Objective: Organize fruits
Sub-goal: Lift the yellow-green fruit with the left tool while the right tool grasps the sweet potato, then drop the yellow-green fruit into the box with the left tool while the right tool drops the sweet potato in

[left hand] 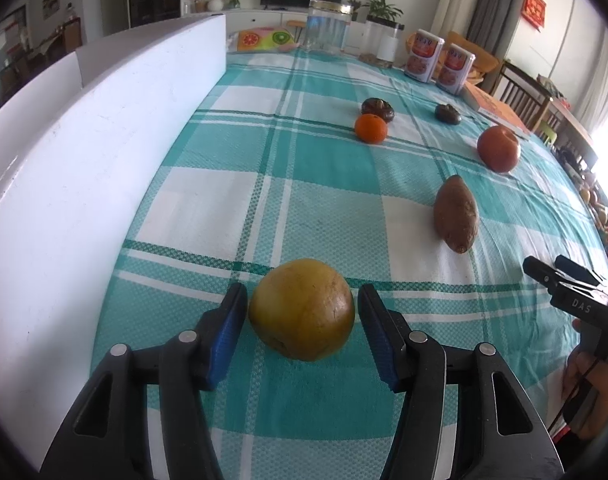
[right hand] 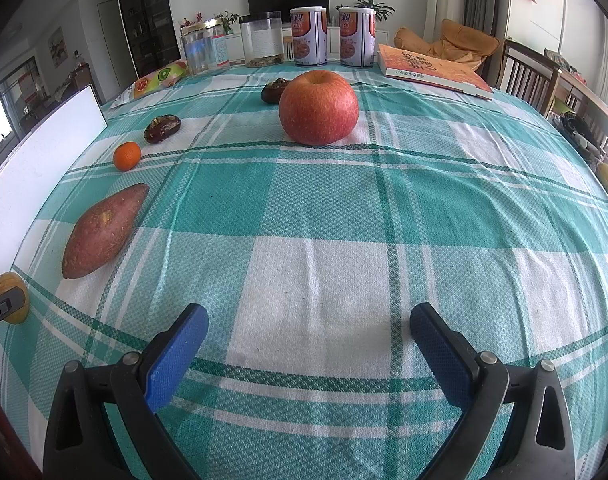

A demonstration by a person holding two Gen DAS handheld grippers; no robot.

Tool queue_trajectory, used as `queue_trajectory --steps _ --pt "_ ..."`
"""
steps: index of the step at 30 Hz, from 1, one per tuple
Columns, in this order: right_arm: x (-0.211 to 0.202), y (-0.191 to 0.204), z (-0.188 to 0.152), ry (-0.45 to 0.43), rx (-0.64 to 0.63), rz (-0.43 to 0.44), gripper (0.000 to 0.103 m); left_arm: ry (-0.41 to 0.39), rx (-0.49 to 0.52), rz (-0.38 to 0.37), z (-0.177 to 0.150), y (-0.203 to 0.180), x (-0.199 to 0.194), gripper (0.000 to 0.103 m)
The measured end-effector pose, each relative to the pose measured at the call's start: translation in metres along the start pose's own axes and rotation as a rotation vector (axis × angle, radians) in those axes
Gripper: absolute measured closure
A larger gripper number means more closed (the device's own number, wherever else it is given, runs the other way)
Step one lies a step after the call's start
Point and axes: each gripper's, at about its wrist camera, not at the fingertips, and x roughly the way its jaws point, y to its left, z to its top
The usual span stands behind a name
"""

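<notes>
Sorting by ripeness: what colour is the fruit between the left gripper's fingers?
Yellow-brown fruit, clearest in the left wrist view.

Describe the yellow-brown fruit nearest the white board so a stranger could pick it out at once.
Start at the long white board along the edge of the teal checked tablecloth. Beside it, at the near end, a round yellow-brown fruit sits between the open blue pads of the left hand-held gripper. It is the only yellowish fruit; the sweet potato beyond is long and reddish-brown.
</notes>
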Motion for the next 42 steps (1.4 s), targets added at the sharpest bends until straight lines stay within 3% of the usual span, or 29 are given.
queue_trajectory --steps 13,18,25,32,34,36,37,38,40,42 --pt "0.000 0.000 0.000 0.000 0.000 0.000 0.002 -0.024 0.009 -0.007 -0.001 -0.003 -0.006 0.029" --pt "0.000 0.000 0.000 0.000 0.000 0.001 0.002 -0.040 0.010 -0.033 0.000 -0.004 -0.011 0.028" --pt "0.000 0.000 0.000 0.000 0.000 0.001 0.002 -0.064 -0.001 -0.102 0.003 0.004 -0.022 0.017" --pt "0.000 -0.001 0.001 -0.002 0.014 0.010 0.002 -0.037 0.046 -0.074 0.001 0.001 -0.011 0.017" --pt "-0.002 -0.004 0.005 0.008 0.080 0.068 0.002 -0.038 0.036 -0.055 0.005 0.002 -0.006 0.019" --pt "-0.004 0.003 0.016 0.032 0.163 0.221 0.002 -0.046 0.040 -0.041 0.008 0.003 -0.003 0.029" --pt "-0.004 0.014 0.024 0.047 0.174 0.283 0.002 -0.040 0.048 -0.036 0.007 0.003 -0.002 0.045" --pt "-0.003 0.029 0.032 0.066 0.169 0.337 0.002 -0.033 0.057 -0.018 0.008 0.003 0.000 0.052" --pt "0.009 0.063 0.048 0.137 0.128 0.403 0.002 -0.041 0.057 -0.025 0.005 0.006 -0.003 0.052" --pt "0.026 0.094 0.056 0.215 0.083 0.380 0.010 -0.045 0.050 -0.034 0.001 0.009 -0.008 0.052"
